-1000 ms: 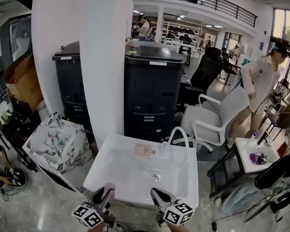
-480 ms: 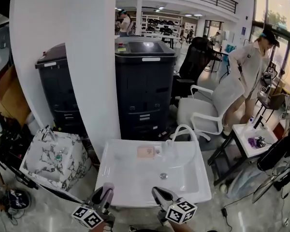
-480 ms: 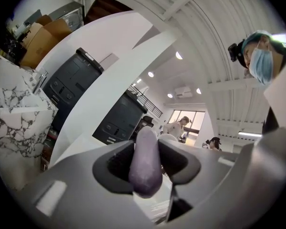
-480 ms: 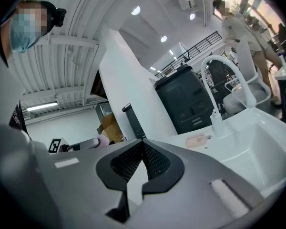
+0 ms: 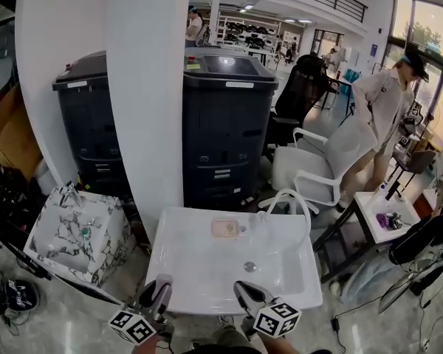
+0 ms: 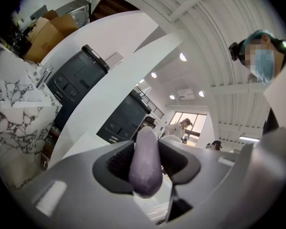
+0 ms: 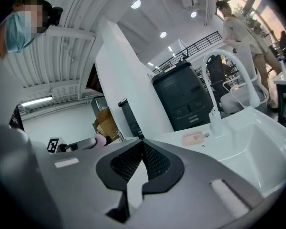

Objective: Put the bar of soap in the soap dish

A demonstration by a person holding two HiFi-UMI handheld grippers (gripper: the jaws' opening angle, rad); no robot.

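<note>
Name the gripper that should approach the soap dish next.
Left: the left gripper holds the purple bar of soap; the right gripper is shut and empty. The soap dish sits at the back of the sink.

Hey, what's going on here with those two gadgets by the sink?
A person stands at a white rectangular sink with tongs in each hand. The left tongs are clamped on a purple bar of soap; the right tongs are shut and empty. The pale pink soap dish sits on the sink's far rim by the white faucet; the soap is not in it yet.

Downward head and right gripper views share sink (image 5: 207, 271).
</note>
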